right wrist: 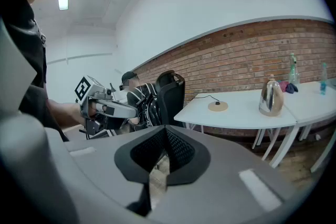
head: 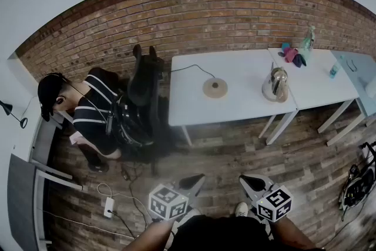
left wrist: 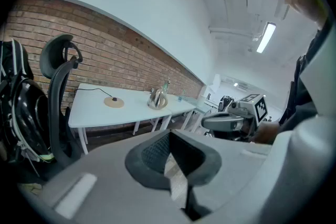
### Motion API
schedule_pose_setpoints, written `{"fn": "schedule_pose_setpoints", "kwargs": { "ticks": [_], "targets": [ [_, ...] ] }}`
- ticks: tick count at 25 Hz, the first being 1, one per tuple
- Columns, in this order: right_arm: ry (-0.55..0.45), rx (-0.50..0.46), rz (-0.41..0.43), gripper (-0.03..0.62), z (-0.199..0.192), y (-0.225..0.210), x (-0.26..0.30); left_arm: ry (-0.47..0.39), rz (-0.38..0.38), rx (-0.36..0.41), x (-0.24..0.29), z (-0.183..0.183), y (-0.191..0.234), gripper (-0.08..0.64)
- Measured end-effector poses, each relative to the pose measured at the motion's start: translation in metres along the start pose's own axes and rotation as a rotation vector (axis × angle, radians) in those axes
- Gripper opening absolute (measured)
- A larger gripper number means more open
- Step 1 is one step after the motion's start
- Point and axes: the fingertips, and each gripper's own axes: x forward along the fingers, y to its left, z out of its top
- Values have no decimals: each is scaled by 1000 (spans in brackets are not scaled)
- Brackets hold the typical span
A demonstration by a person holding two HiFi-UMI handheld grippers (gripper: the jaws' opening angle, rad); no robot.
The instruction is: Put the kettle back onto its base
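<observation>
A metal-and-glass kettle (head: 275, 85) stands upright on the white table (head: 241, 104), to the right of its round tan base (head: 215, 87), which has a cord running off to the back. Kettle and base are apart. Both grippers are far from the table, low in the head view. The left gripper (head: 195, 181) and the right gripper (head: 249, 183) are shut with nothing in them. In the left gripper view, the kettle (left wrist: 156, 99) and base (left wrist: 113, 102) are small beyond the shut gripper (left wrist: 170, 165). The right gripper view shows the kettle (right wrist: 271, 97), the base (right wrist: 217, 106) and the shut gripper (right wrist: 160, 165).
A person (head: 88, 109) sits at the left beside a black office chair (head: 144, 82) hung with bags. A second table (head: 320, 76) at the right carries a spray bottle (head: 306, 41) and a pink item (head: 291, 54). A power strip (head: 108, 207) lies on the wood floor.
</observation>
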Motion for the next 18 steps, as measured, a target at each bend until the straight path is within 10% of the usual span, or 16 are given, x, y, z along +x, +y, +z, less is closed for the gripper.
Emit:
{"fn": "schedule_pose_setpoints", "kwargs": {
  "ticks": [18],
  "targets": [
    [-48,55,60,28,6,2,-3,-28,3,-2,2,9,-7,1]
  ]
}}
